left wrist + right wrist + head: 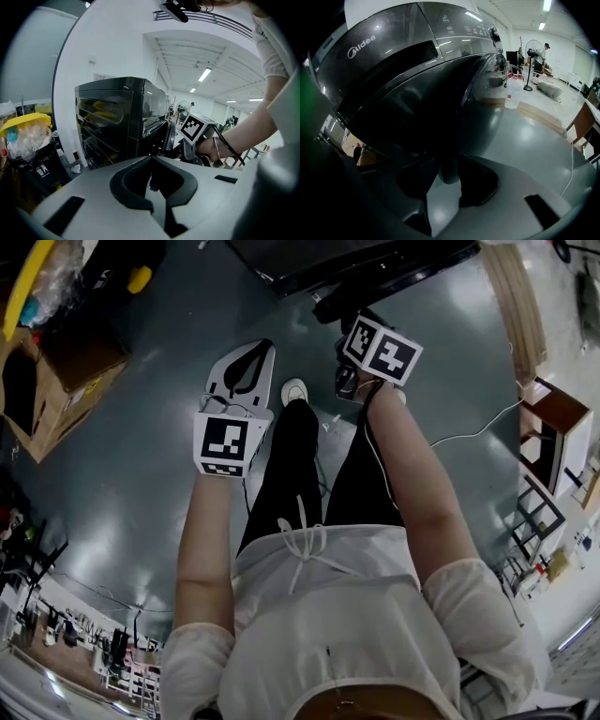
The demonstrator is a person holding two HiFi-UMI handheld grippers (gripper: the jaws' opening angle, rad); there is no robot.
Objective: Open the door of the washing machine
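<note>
Washing machine [393, 51]: dark grey front-loader with a glossy body, brand lettering on the upper left of its front and a control panel along the top; it stands on a grey floor [141, 474] directly ahead of the person, at the top edge of the head view. Door [440, 117]: round, dark, with a bulging glass centre, it fills most of the right gripper view; whether it is latched or ajar cannot be told. Right gripper [449, 176]: pointed steeply down at the door's edge, jaws clamped on a dark rounded part of the door. Left gripper [151, 161]: held out to the person's left, apart from the machine, jaws closed tip to tip with nothing between them. Marker cube [382, 348]: black-and-white squares, on top of the right gripper. Cardboard box [56, 381]: open, on the floor well to the left. Bin [26, 124]: yellow-lidded, beside the machine in the left gripper view. Standing fan [533, 51]: far across the room.
</note>
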